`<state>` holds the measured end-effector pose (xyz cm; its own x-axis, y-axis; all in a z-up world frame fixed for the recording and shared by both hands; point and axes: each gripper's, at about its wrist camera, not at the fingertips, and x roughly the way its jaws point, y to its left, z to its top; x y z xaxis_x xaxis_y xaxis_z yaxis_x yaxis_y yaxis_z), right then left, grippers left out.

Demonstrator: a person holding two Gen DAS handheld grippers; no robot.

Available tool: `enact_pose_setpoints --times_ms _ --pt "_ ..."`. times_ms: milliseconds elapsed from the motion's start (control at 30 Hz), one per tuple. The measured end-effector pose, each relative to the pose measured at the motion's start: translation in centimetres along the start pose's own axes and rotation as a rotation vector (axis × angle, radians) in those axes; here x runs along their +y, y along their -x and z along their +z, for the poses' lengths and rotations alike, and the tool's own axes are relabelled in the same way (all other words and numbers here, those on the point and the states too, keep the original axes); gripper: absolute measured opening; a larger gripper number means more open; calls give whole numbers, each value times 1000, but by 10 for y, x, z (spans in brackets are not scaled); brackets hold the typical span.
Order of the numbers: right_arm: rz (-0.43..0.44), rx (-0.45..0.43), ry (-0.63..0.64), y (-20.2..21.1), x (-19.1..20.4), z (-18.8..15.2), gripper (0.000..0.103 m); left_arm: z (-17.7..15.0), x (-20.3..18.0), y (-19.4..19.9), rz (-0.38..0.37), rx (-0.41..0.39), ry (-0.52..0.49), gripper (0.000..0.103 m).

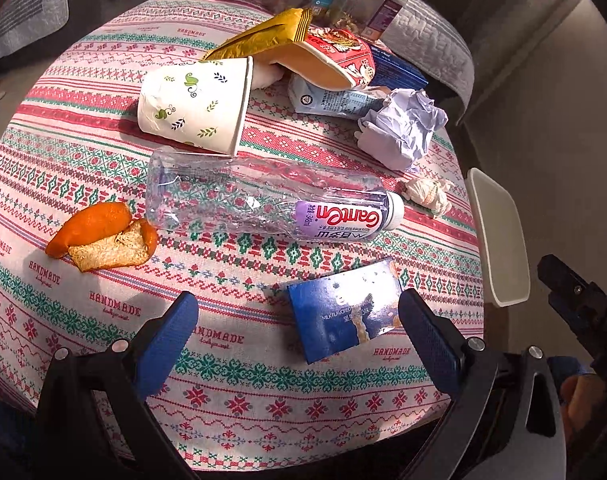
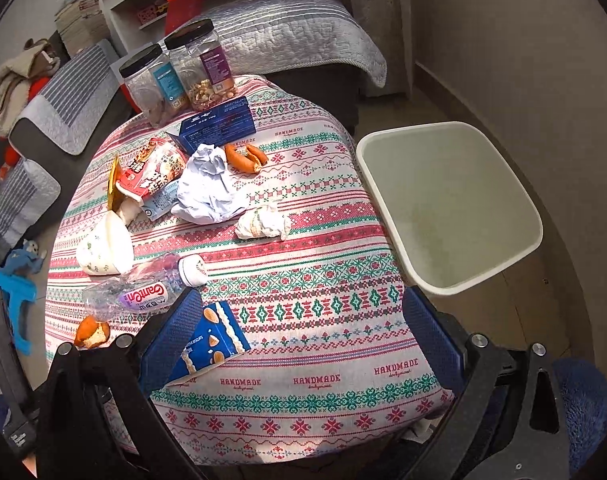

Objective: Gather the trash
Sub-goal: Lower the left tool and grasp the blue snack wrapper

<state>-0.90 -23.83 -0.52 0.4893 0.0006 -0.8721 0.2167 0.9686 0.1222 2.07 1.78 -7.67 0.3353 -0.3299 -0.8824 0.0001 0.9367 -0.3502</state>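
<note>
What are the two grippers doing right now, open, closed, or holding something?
Left gripper: open, holding nothing, above the blue biscuit wrapper.
Right gripper: open, holding nothing.

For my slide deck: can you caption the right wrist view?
Open right gripper over a patterned tablecloth littered with trash, an empty white bin waiting beside the table.

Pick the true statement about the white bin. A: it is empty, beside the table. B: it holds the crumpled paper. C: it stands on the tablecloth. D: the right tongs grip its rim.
A: the white bin sits off the table's edge with nothing visible inside.
</note>
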Motion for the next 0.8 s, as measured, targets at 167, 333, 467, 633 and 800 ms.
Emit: enact_pose_setpoints --times_ms 167,333,467,633,800 --pt "81 92 -70 -20 -12 -3 96 -10 -17 -29 -54 63 3 88" --pt "112 133 -104 -31 -15 -3 96 -20 -44 -49 68 34 -95 86" --pt "132 151 -124 -39 -21 -1 95 -22 -49 -47 107 -18 -122 31" --pt "150 172 -139 -50 -26 8 81 -16 -33 -33 -11 -40 -36 11" --pt "122 154 -132 -59 -30 29 72 -13 -34 -4 -117 -87 -13 6"
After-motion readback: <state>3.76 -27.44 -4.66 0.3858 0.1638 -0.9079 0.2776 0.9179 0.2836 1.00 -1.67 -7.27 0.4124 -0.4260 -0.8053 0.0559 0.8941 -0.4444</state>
